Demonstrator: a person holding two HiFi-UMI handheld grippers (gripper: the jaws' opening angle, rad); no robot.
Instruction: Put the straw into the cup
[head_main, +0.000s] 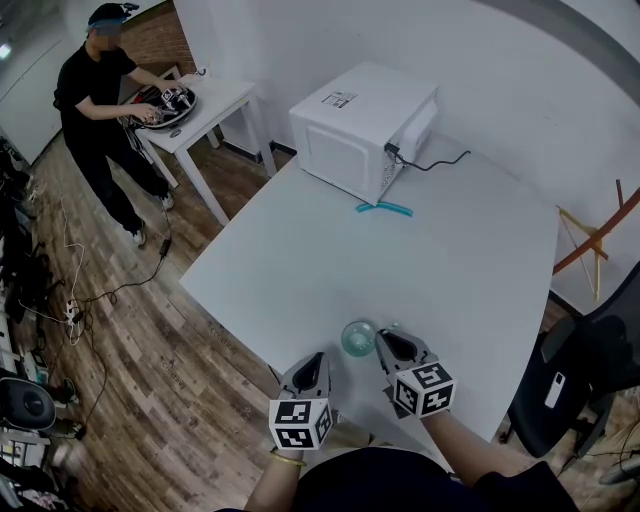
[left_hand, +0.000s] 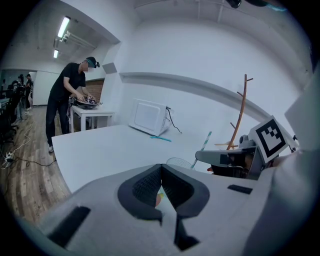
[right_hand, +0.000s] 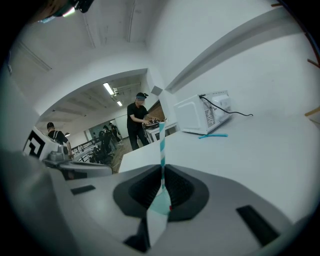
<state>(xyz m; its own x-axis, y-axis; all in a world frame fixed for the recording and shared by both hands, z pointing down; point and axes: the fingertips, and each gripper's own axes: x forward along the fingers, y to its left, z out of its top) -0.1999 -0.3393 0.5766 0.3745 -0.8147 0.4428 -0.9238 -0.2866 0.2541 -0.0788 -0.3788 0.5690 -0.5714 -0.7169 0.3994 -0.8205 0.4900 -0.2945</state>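
A clear plastic cup (head_main: 358, 338) stands near the front edge of the white table (head_main: 430, 270), between my two grippers. My right gripper (head_main: 391, 343) is just to the cup's right, shut on a teal-and-white striped straw (right_hand: 161, 142) that sticks up and forward out of its jaws. In the left gripper view that straw (left_hand: 205, 143) rises beside the cup's rim (left_hand: 179, 162). My left gripper (head_main: 311, 366) sits just left of the cup with its jaws together; nothing shows between its fingertips (left_hand: 161, 167).
A white microwave (head_main: 362, 128) with a black cord stands at the table's far side, with teal straws (head_main: 383, 208) lying in front of it. A person (head_main: 100, 100) works at a small table at the far left. A black chair (head_main: 570, 380) is at the right.
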